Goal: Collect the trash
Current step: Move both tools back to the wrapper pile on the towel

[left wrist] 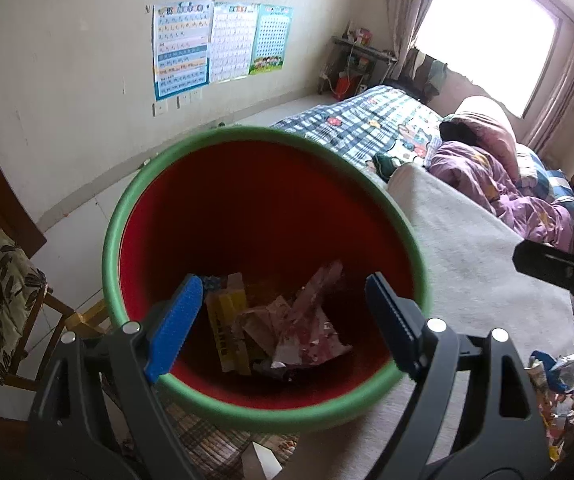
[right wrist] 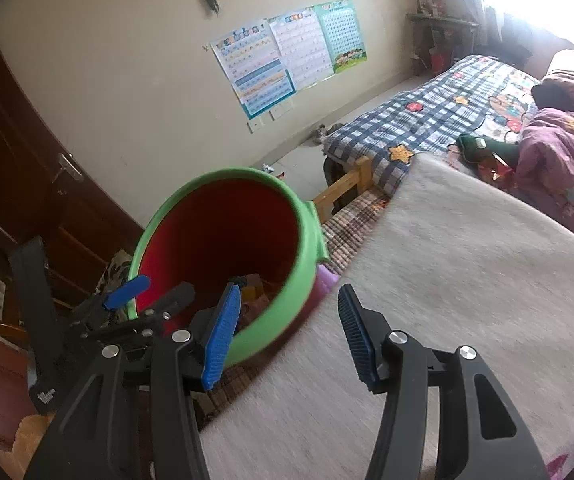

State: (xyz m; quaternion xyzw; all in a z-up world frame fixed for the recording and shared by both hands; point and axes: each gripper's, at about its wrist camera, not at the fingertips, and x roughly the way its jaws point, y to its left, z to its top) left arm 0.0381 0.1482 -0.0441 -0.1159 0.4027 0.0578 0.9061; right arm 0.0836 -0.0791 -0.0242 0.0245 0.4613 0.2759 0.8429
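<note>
Hovering over the bin's green rim (left wrist: 127, 216), both tools (left wrist: 279, 320) (right wrist: 287, 336) gape empty.

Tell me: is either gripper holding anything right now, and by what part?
Nothing is held. Left gripper stands open over the bin; right gripper is open above the grey blanket.

The bin (left wrist: 263, 208) hides its own base in both views. Print on the yellow carton (left wrist: 229, 322) and wall posters (left wrist: 223, 44) is illegible. Wrapper pile (left wrist: 563, 380) runs past the frame's right edge.
</note>
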